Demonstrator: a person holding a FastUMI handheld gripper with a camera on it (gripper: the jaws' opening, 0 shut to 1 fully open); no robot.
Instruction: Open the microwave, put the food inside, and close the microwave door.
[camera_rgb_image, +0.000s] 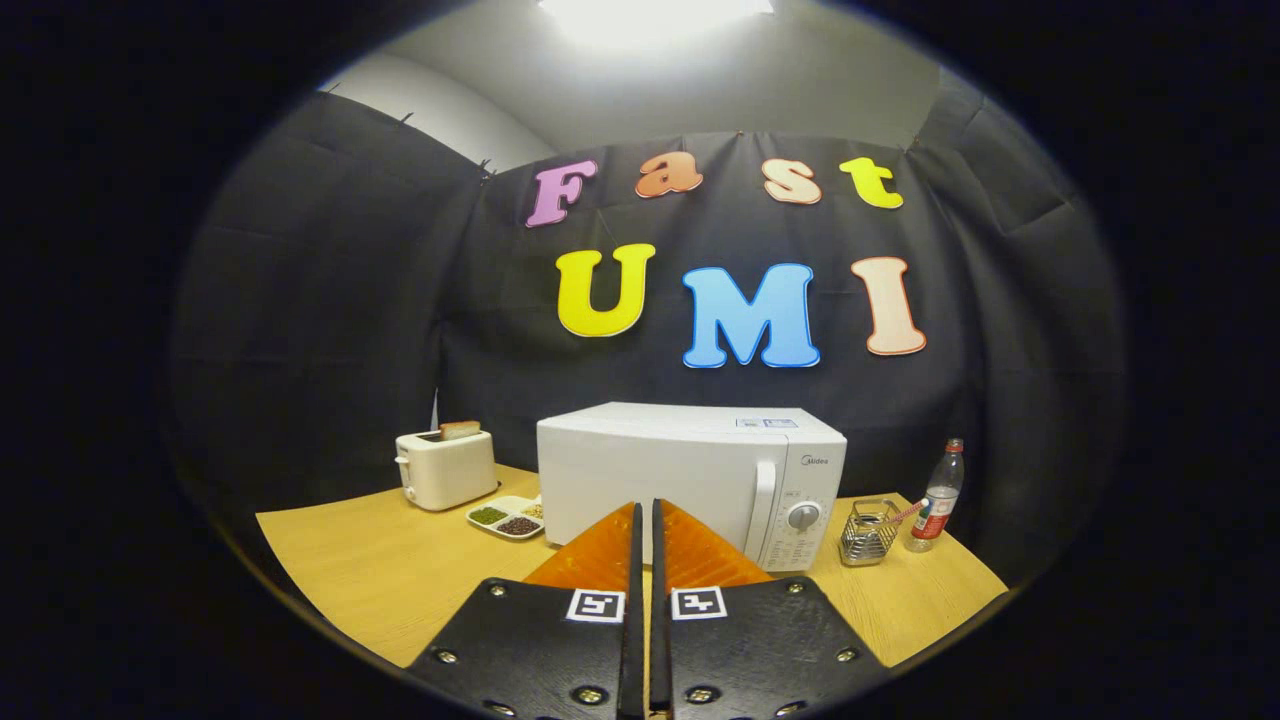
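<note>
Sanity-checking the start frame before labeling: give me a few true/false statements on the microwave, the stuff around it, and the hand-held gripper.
1. The microwave door is closed. True.
2. The toaster stands on the side of the microwave with the dial. False: it stands on the opposite side; the dial faces the wire basket and bottle.
3. The hand-held gripper holds the food. False: its fingers are shut together on nothing, short of the microwave.
4. A divided dish lies between toaster and microwave. True.
5. The bottle lies on its side. False: it stands upright.
</note>
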